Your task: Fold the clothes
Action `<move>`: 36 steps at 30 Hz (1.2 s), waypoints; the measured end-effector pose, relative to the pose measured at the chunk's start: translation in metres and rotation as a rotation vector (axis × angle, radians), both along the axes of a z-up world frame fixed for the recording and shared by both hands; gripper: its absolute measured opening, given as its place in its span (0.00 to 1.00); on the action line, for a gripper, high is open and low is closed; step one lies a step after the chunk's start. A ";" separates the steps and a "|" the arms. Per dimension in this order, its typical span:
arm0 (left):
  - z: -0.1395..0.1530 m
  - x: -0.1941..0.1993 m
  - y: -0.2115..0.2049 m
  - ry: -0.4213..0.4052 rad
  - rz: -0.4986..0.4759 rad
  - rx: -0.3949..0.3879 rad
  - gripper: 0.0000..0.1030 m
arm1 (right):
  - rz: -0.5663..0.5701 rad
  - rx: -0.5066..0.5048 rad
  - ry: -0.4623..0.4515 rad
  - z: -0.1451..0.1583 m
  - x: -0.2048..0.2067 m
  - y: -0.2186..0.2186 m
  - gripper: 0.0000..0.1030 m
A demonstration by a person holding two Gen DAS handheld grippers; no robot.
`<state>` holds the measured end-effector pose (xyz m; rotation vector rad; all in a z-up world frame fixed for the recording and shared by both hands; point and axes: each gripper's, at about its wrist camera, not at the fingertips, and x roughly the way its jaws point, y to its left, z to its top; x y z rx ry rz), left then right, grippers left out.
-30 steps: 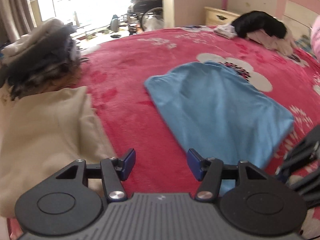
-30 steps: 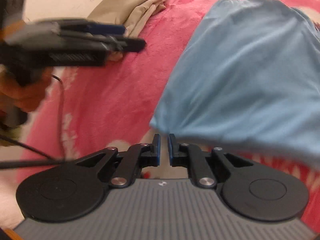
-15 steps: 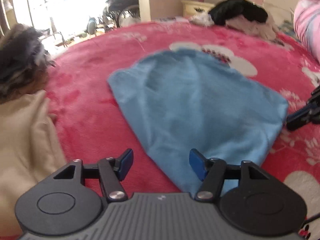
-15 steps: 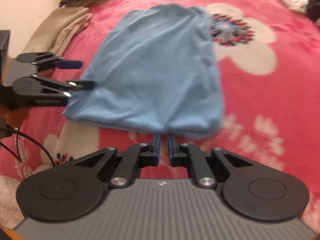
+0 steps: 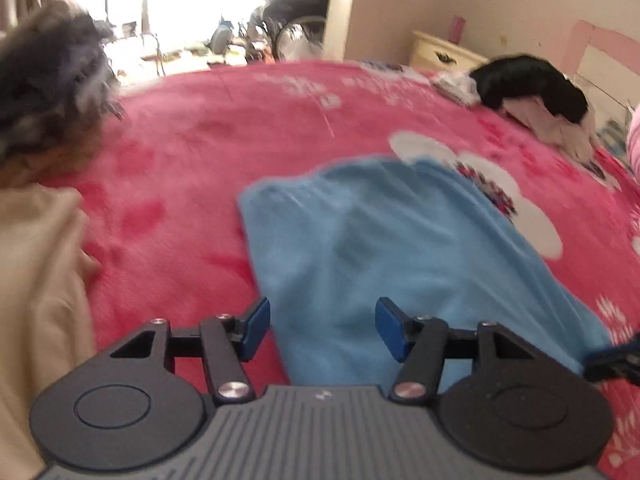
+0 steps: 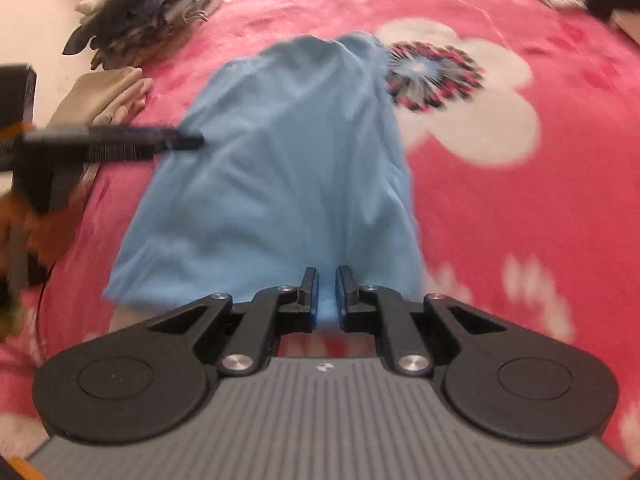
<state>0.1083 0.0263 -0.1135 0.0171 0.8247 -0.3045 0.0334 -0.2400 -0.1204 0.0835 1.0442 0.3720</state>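
A light blue garment [image 5: 400, 256] lies flat on the red floral blanket [image 5: 200, 152], narrow end pointing away. My left gripper [image 5: 322, 326] is open and hovers over the garment's left near edge, nothing between its fingers. In the right wrist view the same blue garment [image 6: 288, 160] spreads ahead, and my right gripper [image 6: 327, 292] is shut, its tips over the near hem with blue cloth showing through the slit. The left gripper [image 6: 188, 142] appears blurred at the garment's left side. The right gripper's tip [image 5: 612, 360] pokes in at the garment's right corner.
A beige garment [image 5: 40, 280] lies left of the blue one, with a dark fuzzy pile [image 5: 48, 92] behind it. Black and pale clothes [image 5: 528, 84] sit at the far right near a cream nightstand [image 5: 440, 52]. Open red blanket lies right of the garment [image 6: 520, 220].
The left gripper moved right and now sits over the blue garment's left edge, still open. The right gripper moved forward onto the near hem, still shut. Both views are motion-blurred.
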 end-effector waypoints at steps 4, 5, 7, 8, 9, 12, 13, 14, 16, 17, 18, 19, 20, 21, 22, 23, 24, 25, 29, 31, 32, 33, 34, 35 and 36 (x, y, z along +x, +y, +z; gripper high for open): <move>0.011 0.012 -0.006 -0.002 -0.064 -0.098 0.60 | -0.010 -0.001 -0.074 0.029 0.005 0.001 0.09; 0.009 0.016 -0.011 0.011 -0.082 -0.120 0.60 | -0.004 0.019 -0.099 0.034 0.012 0.005 0.09; 0.000 0.025 -0.014 0.022 -0.076 -0.138 0.60 | 0.006 0.050 -0.131 0.035 0.030 0.017 0.09; -0.005 0.029 -0.015 0.027 -0.073 -0.146 0.60 | 0.013 0.067 -0.131 0.031 0.039 0.023 0.09; -0.010 0.034 -0.016 0.032 -0.069 -0.154 0.59 | 0.014 0.087 -0.116 0.024 0.046 0.026 0.09; -0.025 0.048 -0.020 0.047 -0.058 -0.179 0.52 | -0.017 0.068 -0.023 -0.006 0.051 0.027 0.09; -0.023 0.053 -0.017 0.040 -0.045 -0.179 0.52 | -0.028 0.085 -0.011 -0.009 0.045 0.020 0.09; -0.021 0.060 -0.013 0.028 -0.033 -0.172 0.53 | -0.038 0.104 -0.001 -0.011 0.038 0.013 0.09; -0.017 0.072 -0.010 -0.003 0.002 -0.121 0.61 | -0.045 0.102 0.017 -0.006 0.027 0.002 0.09; -0.015 0.078 -0.008 -0.019 0.020 -0.094 0.61 | -0.044 0.090 0.018 -0.001 0.026 0.001 0.09; -0.014 0.085 -0.006 -0.014 0.029 -0.104 0.61 | -0.043 0.078 0.020 0.005 0.024 0.001 0.10; -0.013 0.088 -0.005 -0.017 0.036 -0.116 0.61 | -0.039 0.080 -0.004 0.012 0.027 0.002 0.10; -0.011 0.089 -0.005 -0.021 0.043 -0.129 0.61 | -0.035 0.083 -0.030 0.020 0.031 0.003 0.10; -0.009 0.091 -0.005 -0.025 0.049 -0.141 0.61 | -0.029 0.093 -0.059 0.028 0.037 0.005 0.10; -0.008 0.093 -0.005 -0.029 0.056 -0.153 0.61 | -0.024 0.097 -0.077 0.028 0.050 0.011 0.10; -0.008 0.092 -0.007 -0.032 0.056 -0.156 0.61 | -0.019 0.101 -0.094 0.028 0.064 0.016 0.10; -0.008 0.091 -0.010 -0.035 0.055 -0.157 0.62 | -0.014 0.105 -0.111 0.028 0.078 0.022 0.10; -0.009 0.090 -0.012 -0.034 0.057 -0.151 0.62 | -0.009 0.108 -0.129 0.027 0.091 0.028 0.10; -0.016 0.090 -0.018 -0.021 0.069 -0.122 0.62 | -0.028 0.114 -0.159 0.014 0.146 0.044 0.10; -0.019 0.090 -0.019 -0.016 0.069 -0.120 0.62 | -0.060 0.127 -0.149 0.001 0.169 0.043 0.11; -0.020 0.090 -0.019 -0.014 0.070 -0.118 0.62 | -0.078 0.142 -0.141 -0.005 0.178 0.041 0.10; -0.021 0.090 -0.019 -0.014 0.070 -0.115 0.62 | -0.095 0.157 -0.132 -0.012 0.187 0.038 0.10; -0.021 0.089 -0.020 -0.014 0.070 -0.112 0.62 | -0.129 0.199 -0.127 -0.015 0.195 0.030 0.10; -0.021 0.089 -0.020 -0.015 0.071 -0.109 0.62 | -0.164 0.242 -0.122 -0.019 0.203 0.022 0.10; -0.021 0.089 -0.020 -0.014 0.074 -0.109 0.62 | -0.213 0.288 -0.120 -0.021 0.206 0.011 0.10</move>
